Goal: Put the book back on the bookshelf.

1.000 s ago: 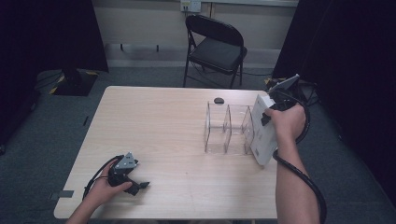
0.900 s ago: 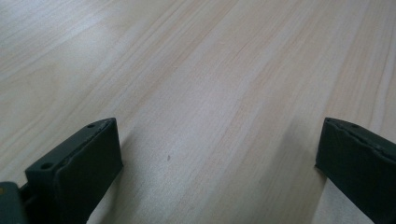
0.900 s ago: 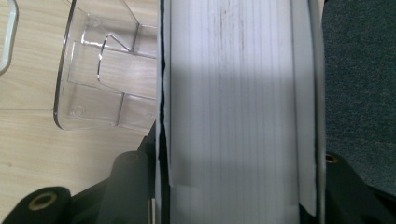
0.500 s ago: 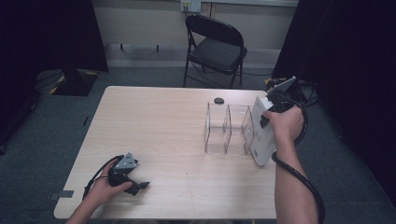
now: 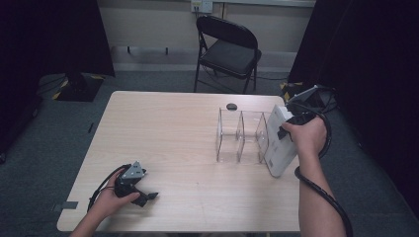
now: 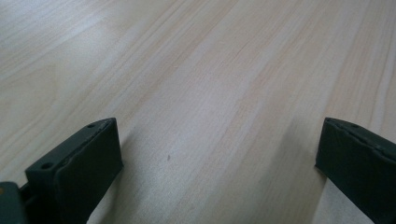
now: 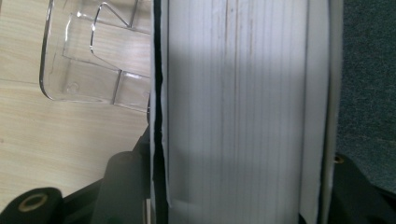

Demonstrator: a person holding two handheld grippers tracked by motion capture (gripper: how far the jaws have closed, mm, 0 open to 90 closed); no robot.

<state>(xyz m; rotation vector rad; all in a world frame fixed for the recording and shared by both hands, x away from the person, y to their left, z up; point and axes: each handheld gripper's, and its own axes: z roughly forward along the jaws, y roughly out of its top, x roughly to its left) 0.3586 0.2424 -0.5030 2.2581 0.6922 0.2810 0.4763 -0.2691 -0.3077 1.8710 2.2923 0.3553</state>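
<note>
High view, white book (image 5: 277,144) upright w/ slight tilt, right tongs (image 5: 291,129) easing wider around it, left tongs (image 5: 148,197) apart.

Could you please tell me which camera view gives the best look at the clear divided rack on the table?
The high view: the clear rack stands whole, dividers visible, beside the white book. The right gripper view catches one corner beside the book's pages. The left gripper view faces bare table.

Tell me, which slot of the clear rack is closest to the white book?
The right-end slot of the clear rack. The white book, between the right gripper's fingers, leans right beside it; the middle and left slots lie farther off.
</note>
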